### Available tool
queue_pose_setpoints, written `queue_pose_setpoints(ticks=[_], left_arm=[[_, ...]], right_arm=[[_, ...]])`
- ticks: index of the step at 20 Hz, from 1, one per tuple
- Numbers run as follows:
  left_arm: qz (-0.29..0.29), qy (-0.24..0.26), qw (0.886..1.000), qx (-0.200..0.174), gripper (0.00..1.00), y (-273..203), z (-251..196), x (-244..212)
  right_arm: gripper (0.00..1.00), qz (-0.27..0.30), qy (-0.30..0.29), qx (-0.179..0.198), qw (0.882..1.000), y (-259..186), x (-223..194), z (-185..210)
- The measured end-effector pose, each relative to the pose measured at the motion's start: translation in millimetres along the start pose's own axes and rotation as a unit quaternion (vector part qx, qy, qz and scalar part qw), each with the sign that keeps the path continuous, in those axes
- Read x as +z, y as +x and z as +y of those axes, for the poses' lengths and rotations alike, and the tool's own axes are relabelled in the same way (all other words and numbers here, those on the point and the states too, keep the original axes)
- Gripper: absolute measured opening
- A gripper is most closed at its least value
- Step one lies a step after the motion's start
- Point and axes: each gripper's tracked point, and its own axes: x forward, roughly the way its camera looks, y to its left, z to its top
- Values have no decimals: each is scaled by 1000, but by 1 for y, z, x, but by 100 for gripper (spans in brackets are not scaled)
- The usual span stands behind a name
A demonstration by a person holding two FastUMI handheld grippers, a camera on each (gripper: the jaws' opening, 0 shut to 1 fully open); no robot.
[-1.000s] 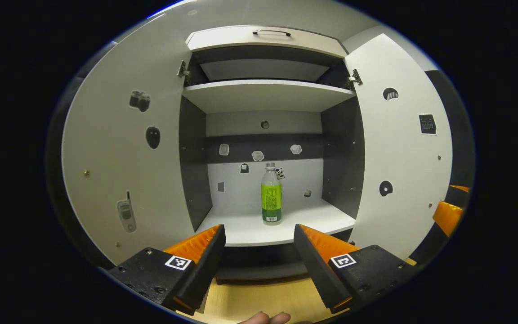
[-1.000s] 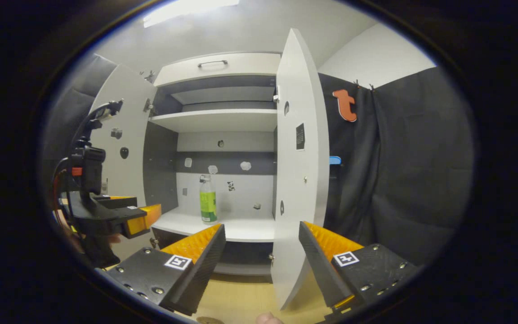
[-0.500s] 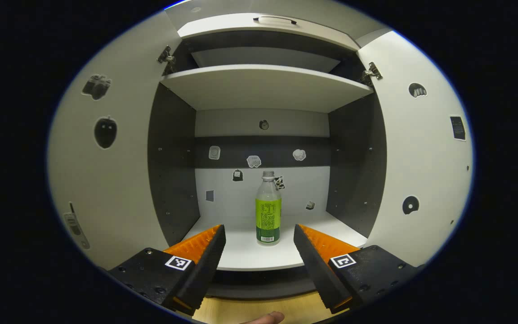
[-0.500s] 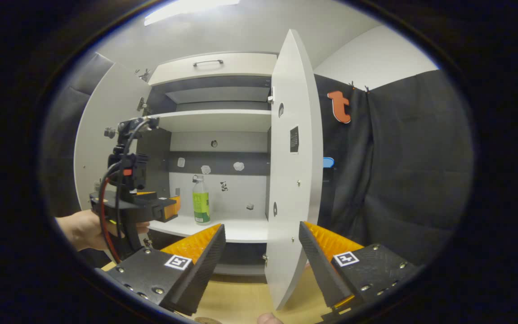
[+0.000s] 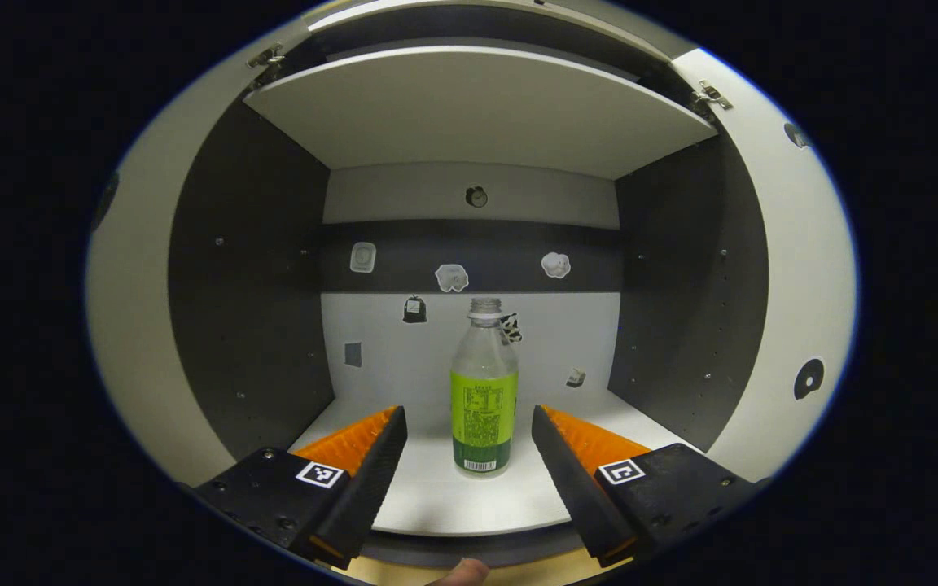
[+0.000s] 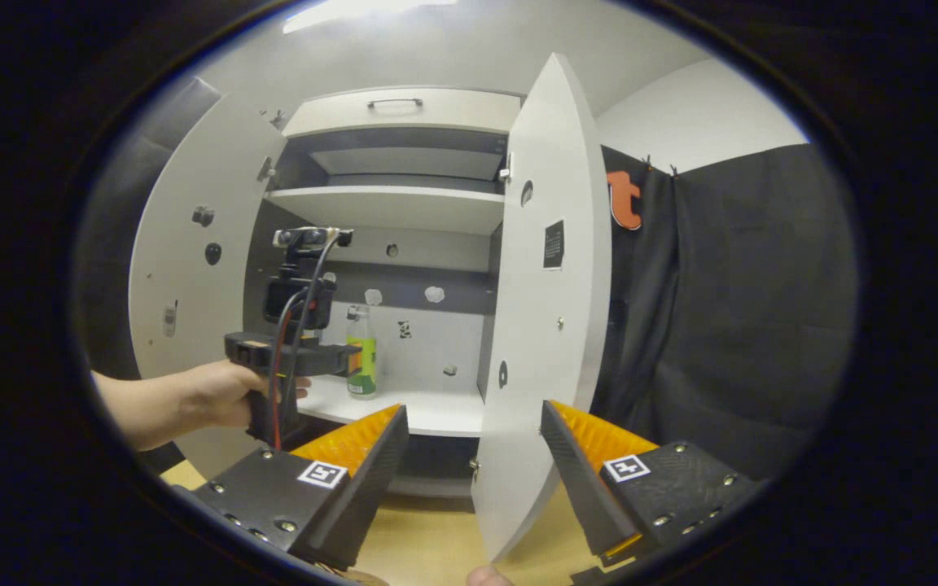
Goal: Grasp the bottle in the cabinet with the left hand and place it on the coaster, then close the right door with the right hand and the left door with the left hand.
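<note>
**Left tool open in front of the bottle, both doors open**

In the left gripper view the left tool is spread wide at the mouth of the cabinet, its two fingers flanking the bottle without touching it. The bottle stands upright on the lower shelf, a little beyond the fingertips (clear at the neck, green label around the body, cap on). Small stickers dot the cabinet's back panel, and an upper shelf spans the space above.

In the right gripper view the right tool is likewise wide open and holds nothing; it sits outside the cabinet, with the edge of the right door showing between its fingers. That door stands open, swung out toward the camera. The left door is open too. A hand grips the left tool's handle at the cabinet front, its fingers pointing at the bottle. Wooden table surface shows below the cabinet.
</note>
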Motion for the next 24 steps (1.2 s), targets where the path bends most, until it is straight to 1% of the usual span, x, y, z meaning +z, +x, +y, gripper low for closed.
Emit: queue_pose_setpoints(ticks=[2,5,8,11,12,14,15,18,19,21,24], left_arm=[[3,0,1000,3,98,22,3,-4],[9,-12,1000,-3,98,51,0,-8],[14,-9,1000,-2,98,75,2,-14],[41,-6,999,-18,99,94,-6,-27],[46,-3,999,-26,98,98,-8,-30],[49,-2,998,-40,83,97,-12,-30],[49,-8,998,-46,80,94,-15,-29],[49,-35,997,-54,80,72,-19,-24],[48,-36,997,-50,80,63,-17,-22],[36,-20,998,-45,80,42,-12,-14],[19,-14,998,-53,79,2,-15,-2]], right_arm=[[99,1,5,-3,1000,2,-1,0],[99,-3,5,-5,1000,6,-2,-1],[99,2,0,-7,1000,10,-8,-2],[99,15,-1,-13,1000,8,-15,-8],[99,18,-1,-16,1000,6,-17,-11],[99,25,1,-17,1000,-3,-23,-14],[99,28,3,-16,999,-6,-26,-15],[99,40,9,-15,999,-12,-32,-19],[99,40,15,-12,999,-16,-32,-21],[99,29,23,-10,999,-23,-25,-26],[99,22,25,-2,999,-31,-20,-33]])
